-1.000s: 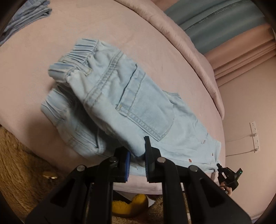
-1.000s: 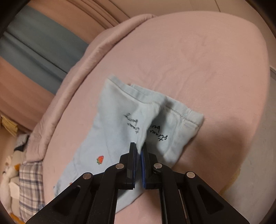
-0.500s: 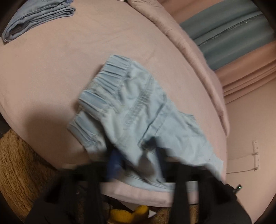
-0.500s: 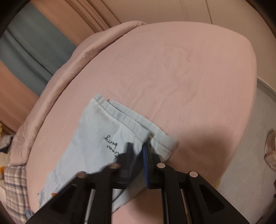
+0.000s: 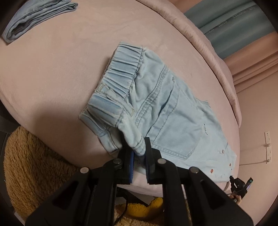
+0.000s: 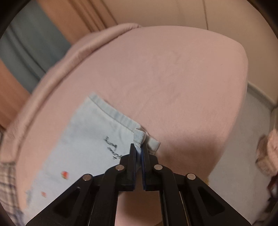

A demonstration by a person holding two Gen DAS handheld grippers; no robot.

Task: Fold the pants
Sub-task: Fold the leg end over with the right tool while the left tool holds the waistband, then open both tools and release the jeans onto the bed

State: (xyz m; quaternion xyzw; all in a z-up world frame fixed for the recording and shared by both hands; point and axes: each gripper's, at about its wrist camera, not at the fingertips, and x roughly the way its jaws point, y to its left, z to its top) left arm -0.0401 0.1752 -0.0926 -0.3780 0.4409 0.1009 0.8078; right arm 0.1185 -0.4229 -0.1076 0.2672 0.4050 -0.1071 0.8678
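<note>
My left tool (image 5: 139,147) had the pants (image 5: 161,111) pinched at the waistband corner, spread on the bed (image 5: 52,69) ahead. Right tool (image 6: 138,147) clamped a leg hem; the print there was too blurry to read.

One pair of light-blue pants (image 5: 166,111) is lying on one pink bed (image 5: 52,69). One folded blue garment (image 5: 36,15) is sitting at the bed's far corner. Two hand-held grippers are showing: the left hand-held gripper (image 5: 139,153) and the right hand-held gripper (image 6: 138,149), each pinching a fold of the pants. One back pocket (image 5: 177,133) is facing up. One strawberry print (image 6: 64,174) is showing clearly, one more blurred beside it.
</note>
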